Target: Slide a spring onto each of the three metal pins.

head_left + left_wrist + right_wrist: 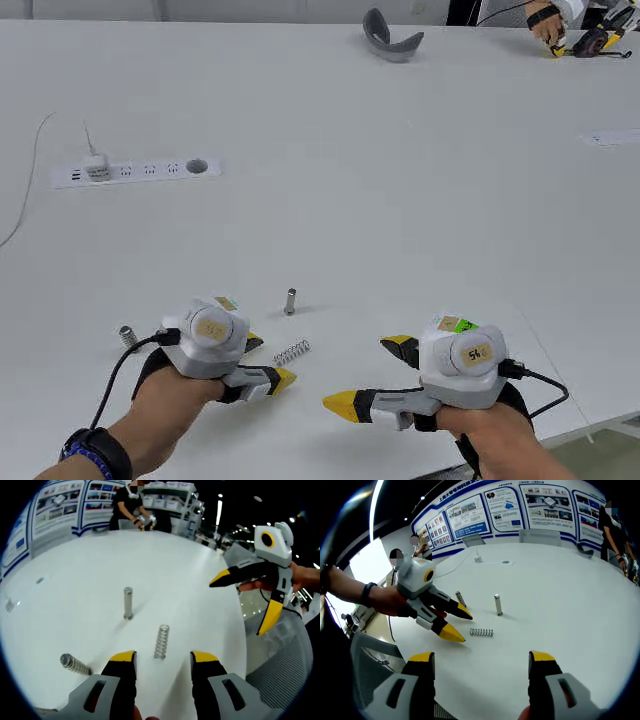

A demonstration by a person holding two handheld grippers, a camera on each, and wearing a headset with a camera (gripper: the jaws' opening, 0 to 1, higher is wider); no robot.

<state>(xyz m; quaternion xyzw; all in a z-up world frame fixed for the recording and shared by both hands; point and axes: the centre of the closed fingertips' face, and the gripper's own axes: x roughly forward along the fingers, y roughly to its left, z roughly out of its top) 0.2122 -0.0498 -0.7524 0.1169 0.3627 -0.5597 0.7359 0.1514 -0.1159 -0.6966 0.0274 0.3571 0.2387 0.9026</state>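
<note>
Left tongs and right tongs, nearest in the head view, gape empty, the loose spring lying on the surface between them. Left gripper view: bare upright pin just beyond it. Right gripper view: spring looks light, roll-prone; pinch mid-coil gently.
</note>
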